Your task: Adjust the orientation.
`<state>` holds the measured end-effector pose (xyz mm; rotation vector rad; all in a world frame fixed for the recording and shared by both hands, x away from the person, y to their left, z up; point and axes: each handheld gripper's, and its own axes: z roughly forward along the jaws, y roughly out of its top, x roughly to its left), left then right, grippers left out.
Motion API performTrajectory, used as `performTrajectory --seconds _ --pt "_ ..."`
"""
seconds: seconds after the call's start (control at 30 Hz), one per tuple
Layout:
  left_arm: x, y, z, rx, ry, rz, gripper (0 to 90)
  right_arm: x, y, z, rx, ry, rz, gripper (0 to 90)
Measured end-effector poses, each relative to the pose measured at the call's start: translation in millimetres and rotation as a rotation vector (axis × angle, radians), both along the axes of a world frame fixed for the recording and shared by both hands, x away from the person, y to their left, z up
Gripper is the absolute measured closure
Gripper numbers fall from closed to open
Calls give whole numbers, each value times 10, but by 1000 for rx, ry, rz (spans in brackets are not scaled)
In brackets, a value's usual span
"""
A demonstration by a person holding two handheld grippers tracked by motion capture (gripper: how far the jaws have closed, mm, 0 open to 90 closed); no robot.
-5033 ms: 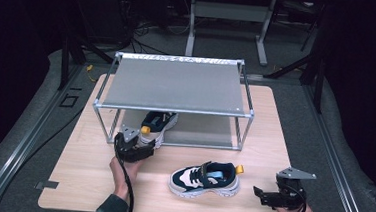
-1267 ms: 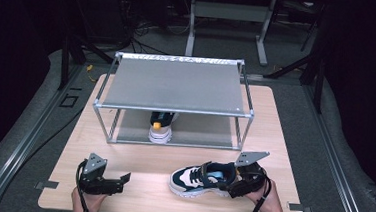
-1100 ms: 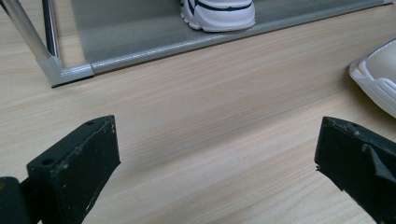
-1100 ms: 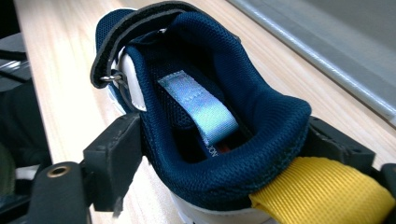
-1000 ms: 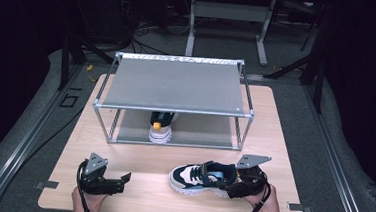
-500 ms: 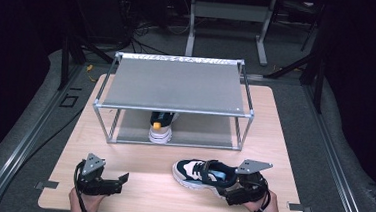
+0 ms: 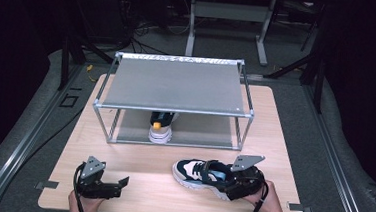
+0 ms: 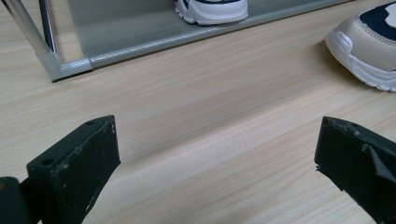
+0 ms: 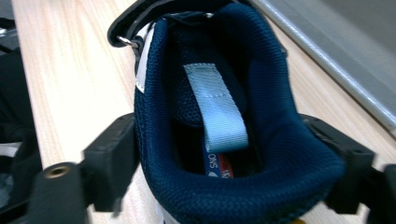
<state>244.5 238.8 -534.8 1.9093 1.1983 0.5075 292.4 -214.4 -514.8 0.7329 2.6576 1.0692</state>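
High view showed a wooden counter with a metal shoe rack standing toward twelve o'clock, and one sneaker was already on the lower shelf of the rack, with its white heel facing the person. A second sneaker lay on the counter at about five o'clock from the rack, with the toe pointing to nine o'clock and the heel to three o'clock. The right gripper was at the heel of this shoe, and I judged that this end was chosen because the collar is the stiffest part and gives a firm hold for lifting. In the right gripper view, the navy padded collar sat directly between the two black fingers, one on each outer side of the heel, and both seemed to press on the fabric, so the fingers were closed on the sneaker at a medium width. The light blue pull tab inside the shoe ran down the middle between them. The left gripper rested low near seven o'clock of the counter, well apart from both shoes, probably parked there so that it did not disturb the other hand. In the left gripper view its fingers stood wide with only bare wood between them, and the toe of the second sneaker was at two o'clock, far beyond them.
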Motion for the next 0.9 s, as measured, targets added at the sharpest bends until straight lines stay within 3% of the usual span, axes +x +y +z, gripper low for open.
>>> performTrajectory --seconds 0.2,0.27,0.57,0.63,0.7,0.9 --pt "2 0 -17 -4 -1 2 0 -91 -14 -18 34 -30 -52 258" --pt "2 -5 -9 -2 -6 2 0 -148 -12 -3 23 -36 -81 268" --pt "11 -26 2 0 -12 4 0 -306 5 23 70 -70 -236 284" --pt "13 -29 9 0 -14 5 0 -345 2 53 60 -73 -279 284" --pt "15 -24 21 -3 -21 10 0 -395 -17 66 85 -93 -354 284" --pt "15 -29 36 4 -19 9 0 -427 -22 46 95 -90 -419 280"
